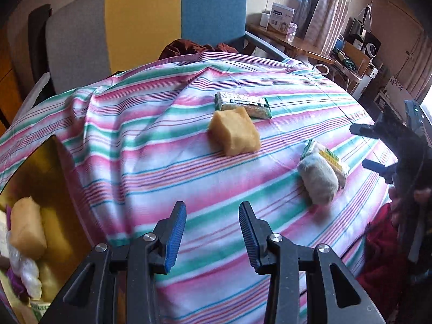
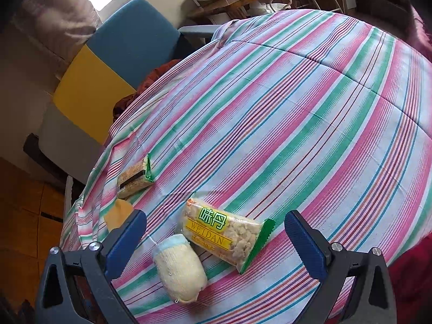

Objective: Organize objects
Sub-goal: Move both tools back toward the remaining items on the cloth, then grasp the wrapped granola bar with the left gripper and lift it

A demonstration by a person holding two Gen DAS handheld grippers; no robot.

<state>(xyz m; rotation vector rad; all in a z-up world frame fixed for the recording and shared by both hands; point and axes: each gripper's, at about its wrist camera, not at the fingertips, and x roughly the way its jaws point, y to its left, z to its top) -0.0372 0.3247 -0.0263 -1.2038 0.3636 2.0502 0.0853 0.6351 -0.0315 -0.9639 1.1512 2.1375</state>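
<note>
Right hand-held gripper [image 2: 216,239]: jaws stood wide apart with nothing clamped, pointing down over the striped tablecloth [image 2: 297,113] on the tabletop.
Between its fingers: a pale rolled sock [image 2: 179,268] and a WEIDAN snack packet [image 2: 224,233] lay side by side, touching, closer to the blue pads than anything else; neither pad pressed on them.
Left hand-held gripper [image 1: 212,228]: jaws narrowly apart and empty, with bare cloth between the pads.
Ahead of the left one: a tan rolled bundle [image 1: 234,132] lay just in front of a green-edged snack bar [image 1: 243,104], both well apart from the fingertips.
Box: a yellow-lined container [image 1: 62,189] at the left edge held another tan roll [image 1: 27,228] and some white and purple items.
Hard to make out: the box's contents were blurred and cut off by the frame; in the right wrist view the tan bundle was mostly hidden behind a finger.
</note>
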